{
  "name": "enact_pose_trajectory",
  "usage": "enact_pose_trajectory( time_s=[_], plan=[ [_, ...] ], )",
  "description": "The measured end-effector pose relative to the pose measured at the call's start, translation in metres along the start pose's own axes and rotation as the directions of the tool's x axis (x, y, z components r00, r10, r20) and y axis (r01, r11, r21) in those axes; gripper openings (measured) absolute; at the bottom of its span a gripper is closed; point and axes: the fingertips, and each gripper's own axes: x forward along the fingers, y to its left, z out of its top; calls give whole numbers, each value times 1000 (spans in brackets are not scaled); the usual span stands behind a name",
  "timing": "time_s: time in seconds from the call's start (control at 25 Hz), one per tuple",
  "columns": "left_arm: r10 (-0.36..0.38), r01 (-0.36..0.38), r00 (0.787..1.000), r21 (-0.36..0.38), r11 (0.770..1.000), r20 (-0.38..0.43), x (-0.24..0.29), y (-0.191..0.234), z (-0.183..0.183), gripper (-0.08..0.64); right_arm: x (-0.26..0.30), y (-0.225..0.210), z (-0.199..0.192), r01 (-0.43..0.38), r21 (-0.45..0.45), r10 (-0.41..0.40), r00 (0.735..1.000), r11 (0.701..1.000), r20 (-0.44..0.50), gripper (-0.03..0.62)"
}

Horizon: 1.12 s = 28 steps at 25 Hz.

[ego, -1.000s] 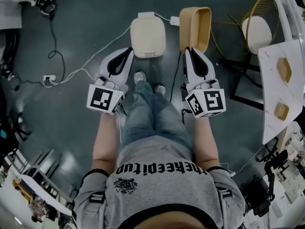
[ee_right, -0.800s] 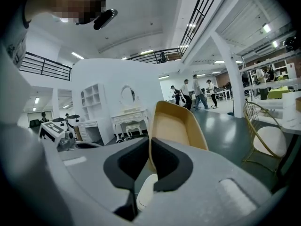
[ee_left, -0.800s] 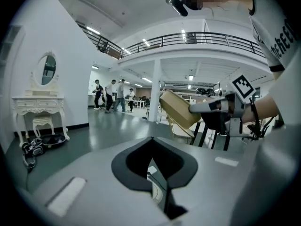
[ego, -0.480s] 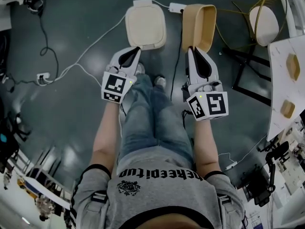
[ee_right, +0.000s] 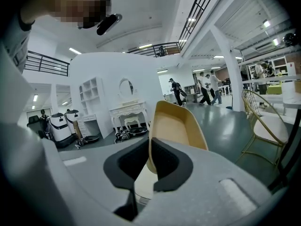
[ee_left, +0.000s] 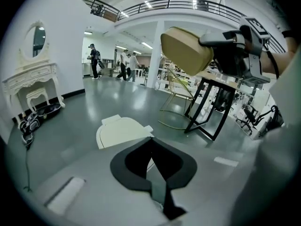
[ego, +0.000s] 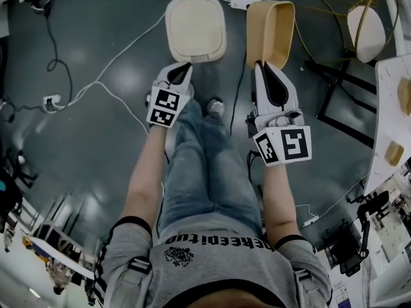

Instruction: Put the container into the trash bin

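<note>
Head view, looking steeply down past grey T-shirt and jeans (ego: 205, 165) to a smooth, glossy dark grey floor (ego: 96, 140).

Materials and shapes:
- container (ego: 270, 31): tan, matte, oblong tub with rounded corners and thin walls, tipped on its side, open face toward the bin
- trash bin (ego: 195, 29): cream, rounded-square lid, smooth plastic look, lid closed, standing on the floor
- both grippers: pale grey shells, black padded jaws, marker cube at the back

Counts: one container, one bin, two grippers, one wire-frame chair (ego: 368, 21) with a round white seat, one white table (ego: 385, 108) at far right.

Right gripper (ego: 259, 63): jaws clamped on the near rim of the container, one pad inside the wall and one outside. Container is held off the floor, just right of the bin and not inside it.

Left gripper (ego: 187, 65): jaws pressed together, nothing between them. Tips sit at the near edge of the lid; contact cannot be told.

Against a second ago: left gripper has pushed forward and inward from beside the knee up to the bin edge, and its cube now shows smaller and more tilted. Right gripper's hold on the container is unchanged, and the container still sits beside the bin
</note>
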Motion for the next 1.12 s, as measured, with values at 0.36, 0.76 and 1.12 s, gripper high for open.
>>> enact_pose_trajectory(
  time_s=[0.36, 0.76, 1.12],
  plan=[
    [35, -37, 998, -37, 999, -59, 49, -2, -42, 2, -1, -8, -38, -12, -4, 12, 999, 1000, -35, 21],
    [100, -112, 987, -93, 989, -125, 87, 5, -73, 2, -7, -14, -64, -25, -24, 23, 998, 999, -60, 21],
    [129, -164, 967, -148, 975, -218, 112, 14, -99, 3, -6, -26, -81, -23, -24, 21, 995, 999, -93, 21]
  ],
)
